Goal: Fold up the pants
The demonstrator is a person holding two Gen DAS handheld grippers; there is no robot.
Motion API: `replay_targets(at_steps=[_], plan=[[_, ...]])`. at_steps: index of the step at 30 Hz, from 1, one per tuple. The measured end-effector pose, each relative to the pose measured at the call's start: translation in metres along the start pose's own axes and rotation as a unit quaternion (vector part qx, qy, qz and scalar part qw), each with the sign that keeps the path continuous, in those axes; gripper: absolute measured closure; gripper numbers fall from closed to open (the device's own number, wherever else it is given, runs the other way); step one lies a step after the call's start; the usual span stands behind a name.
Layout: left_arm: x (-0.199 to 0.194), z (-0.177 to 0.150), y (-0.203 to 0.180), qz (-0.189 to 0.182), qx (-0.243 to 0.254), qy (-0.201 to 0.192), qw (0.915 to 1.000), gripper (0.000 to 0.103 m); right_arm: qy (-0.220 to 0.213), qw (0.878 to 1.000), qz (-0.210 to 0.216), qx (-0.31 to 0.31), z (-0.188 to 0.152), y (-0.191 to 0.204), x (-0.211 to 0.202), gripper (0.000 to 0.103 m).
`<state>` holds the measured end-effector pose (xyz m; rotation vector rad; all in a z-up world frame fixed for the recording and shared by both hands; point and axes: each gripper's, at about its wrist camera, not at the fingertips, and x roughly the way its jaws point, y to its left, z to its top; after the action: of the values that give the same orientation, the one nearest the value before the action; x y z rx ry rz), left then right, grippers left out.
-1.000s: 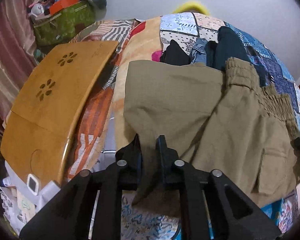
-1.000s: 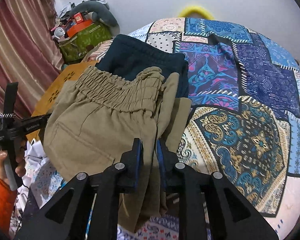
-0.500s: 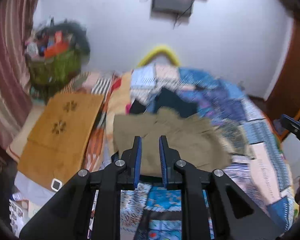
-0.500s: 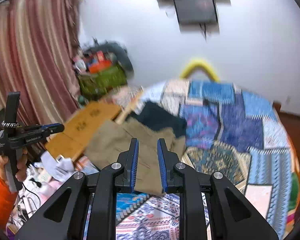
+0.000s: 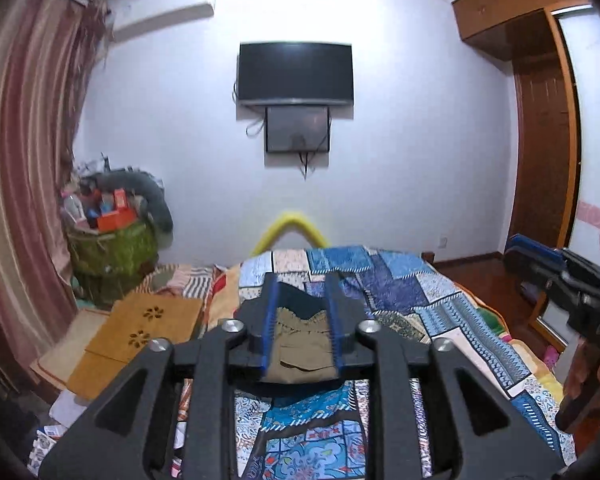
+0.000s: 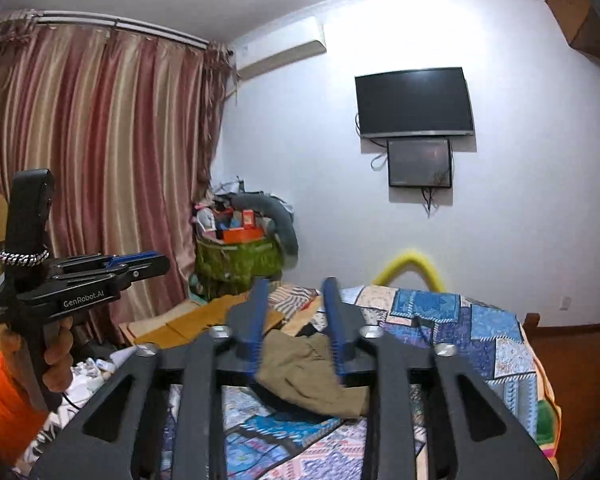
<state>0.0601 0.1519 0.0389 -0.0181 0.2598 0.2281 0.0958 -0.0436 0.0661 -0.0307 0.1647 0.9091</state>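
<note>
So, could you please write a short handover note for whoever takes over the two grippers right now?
Left gripper: jaws opening, nothing between them, held above the bed.
Right gripper: jaws opening, also empty.
The khaki pants lie folded in a bundle on the patchwork quilt, beside dark clothes.
Done: the pants look folded and released.
Left: perhaps tidy the bundle or fold the dark clothes.

The folded khaki pants on the bed are partly hidden behind the left gripper and its black frame, the dark garment beyond them shows only a sliver, and the right gripper's fingers are motion-blurred.
</note>
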Motion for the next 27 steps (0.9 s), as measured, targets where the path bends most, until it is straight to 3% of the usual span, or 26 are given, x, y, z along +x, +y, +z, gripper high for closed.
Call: replay_targets(at_steps=[3,5,7,9,12,27], plan=[[-0.021,-0.01,-0.008,0.006,-0.002,-0.014,0.9999,0.056,-0.008,1.0,-0.016,0.003,-0.009,0.011,-0.013,0.041],[-0.029,-0.015,-0.01,0.016,-0.005,-0.018,0.9997,0.031,-0.009,0.999,-0.033,0.004,-0.014,0.014,-0.015,0.026],[-0.037,-0.017,-0.011,0.011,-0.014,-0.021,0.9996,0.015,-0.011,0.999,-0.047,0.011,-0.016,0.016,-0.02,0.008],[-0.042,-0.018,-0.013,0.014,-0.013,-0.026,0.9995,0.009,-0.012,0.998,-0.053,0.02,-0.016,0.013,-0.022,0.0],[-0.045,-0.02,-0.015,0.018,-0.011,-0.03,0.9993,0.001,-0.009,0.997,-0.067,0.023,-0.015,0.012,-0.024,0.0],[-0.05,-0.03,-0.021,0.012,-0.007,-0.028,0.9995,0.0,-0.006,0.996,-0.086,0.023,-0.024,0.017,-0.042,0.0]])
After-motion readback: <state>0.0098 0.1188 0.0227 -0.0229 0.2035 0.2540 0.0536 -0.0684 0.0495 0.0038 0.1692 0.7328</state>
